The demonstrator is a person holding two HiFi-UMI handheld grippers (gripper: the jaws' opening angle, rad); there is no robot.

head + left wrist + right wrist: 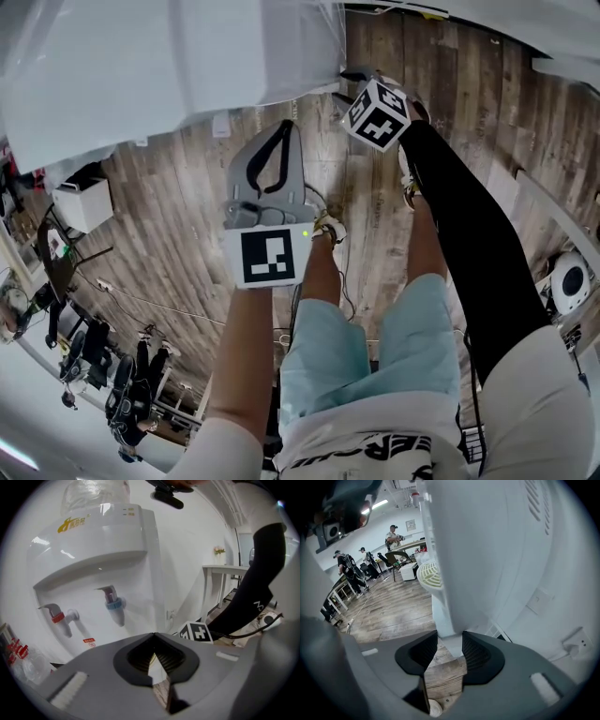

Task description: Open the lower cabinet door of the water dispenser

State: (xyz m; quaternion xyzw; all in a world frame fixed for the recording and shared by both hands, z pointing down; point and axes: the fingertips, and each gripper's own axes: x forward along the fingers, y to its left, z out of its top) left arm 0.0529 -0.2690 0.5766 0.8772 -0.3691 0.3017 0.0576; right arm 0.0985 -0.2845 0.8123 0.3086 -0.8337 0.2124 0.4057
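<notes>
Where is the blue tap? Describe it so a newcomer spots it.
Find the white water dispenser in the left gripper view. In its front recess, the blue tap hangs right of the red tap; its blue collar sets it apart.

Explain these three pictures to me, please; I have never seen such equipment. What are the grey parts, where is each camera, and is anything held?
There is no robot here. A person holds a two-jaw gripper in each hand. The head view comes from a camera on the person's head that looks down at the shorts, the wooden floor and both grippers. The other two views come from a camera on each gripper, looking along its jaws.

The left gripper faces the front of a white water dispenser with a red tap and a blue tap. Its jaws are shut and hold nothing.

The jaws of the right gripper stand on either side of a white edge low on the dispenser, and the pads seem to press on it. Whether this is the lower door, I cannot tell.
</notes>
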